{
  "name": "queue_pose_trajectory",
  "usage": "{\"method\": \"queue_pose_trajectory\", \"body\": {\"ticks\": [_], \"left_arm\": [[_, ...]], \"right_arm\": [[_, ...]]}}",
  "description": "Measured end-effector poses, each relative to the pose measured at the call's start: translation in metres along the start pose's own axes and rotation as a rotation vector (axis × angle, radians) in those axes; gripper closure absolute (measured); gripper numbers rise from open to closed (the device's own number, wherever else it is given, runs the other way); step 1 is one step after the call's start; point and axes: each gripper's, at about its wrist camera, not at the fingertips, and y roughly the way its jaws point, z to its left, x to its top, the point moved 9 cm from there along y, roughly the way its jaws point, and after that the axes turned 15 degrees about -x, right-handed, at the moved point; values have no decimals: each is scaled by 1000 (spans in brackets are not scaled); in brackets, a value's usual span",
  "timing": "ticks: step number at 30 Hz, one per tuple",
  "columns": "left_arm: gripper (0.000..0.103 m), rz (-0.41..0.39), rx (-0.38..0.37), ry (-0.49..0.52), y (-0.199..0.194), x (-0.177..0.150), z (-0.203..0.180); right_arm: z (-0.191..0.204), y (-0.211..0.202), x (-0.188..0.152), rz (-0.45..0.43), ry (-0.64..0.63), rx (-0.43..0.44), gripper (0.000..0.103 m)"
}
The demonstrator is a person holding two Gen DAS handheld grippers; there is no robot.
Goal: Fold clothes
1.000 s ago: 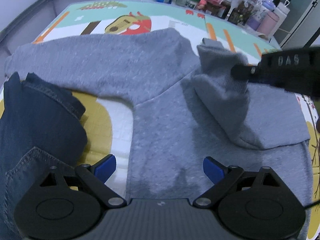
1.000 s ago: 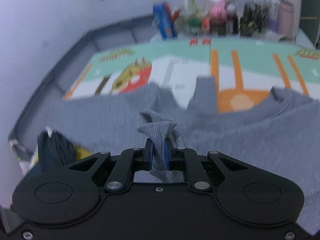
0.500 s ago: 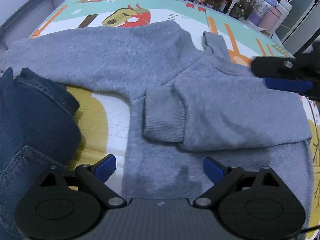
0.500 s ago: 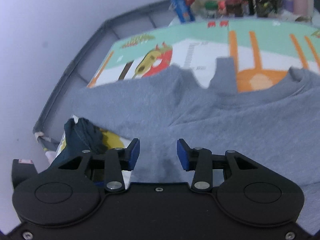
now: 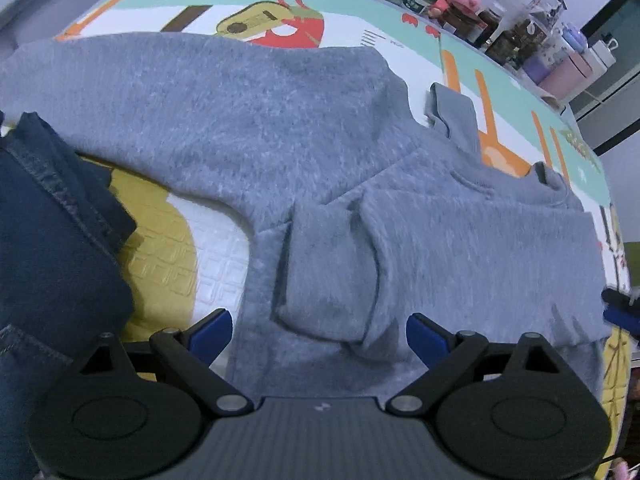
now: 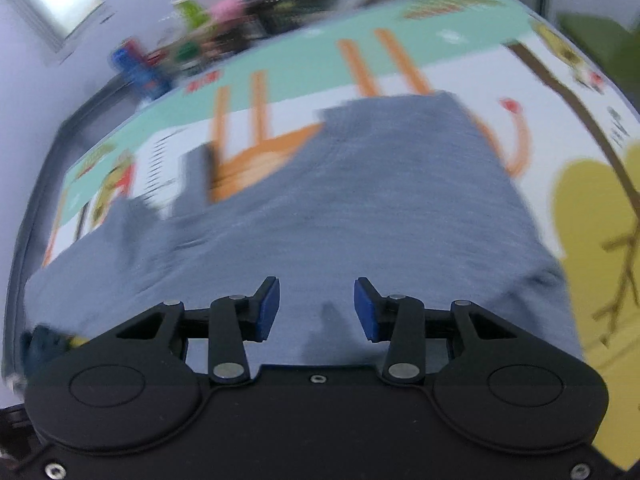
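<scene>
My right jaws, pinching the sleeve's cuff a second ago, are now spread and empty over the sweatshirt, and the sleeve lies folded across the body, cuff flat near the left side — so one sleeve fold looks done, while the other sleeve sprawls out over the mat. My left jaws hang spread and empty just above the hem, and only that view shows the folded cuff, the jeans at the left and the clutter behind; my right view is blurred and shows the sweatshirt's right edge and bare mat beyond.
</scene>
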Motion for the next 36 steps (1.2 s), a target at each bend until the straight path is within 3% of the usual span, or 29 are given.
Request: {"method": "queue_pose_trajectory", "body": {"ticks": [7,13,16,18,20,25,30,34,36], "left_arm": [[8,11,-9,-60,14,20,7],[12,9,-56,-127,25,34,7],[25,20,-63,-150,31,38,8],[44,33,-79,-168,34,38,9],[49,45,-98,-187,37,38,10],[82,33,-139,-188,37,40,4],[86,0,-147,-150,29,48,-7],[86,-43,-181,-103,16,61,-21],[86,-68,-177,-92,11,70,-26]], "right_arm": [[-71,27,-8,79,185,-32,63],[-93,40,-11,97,246,-50,63],[-95,42,-11,100,256,-48,63],[-95,43,-10,102,260,-51,63],[-95,44,-9,102,268,-50,63],[-97,49,-8,107,282,-53,63],[-98,51,-8,100,296,-48,64],[-100,50,-6,79,309,-43,83],[-101,50,-5,69,315,-41,87]]}}
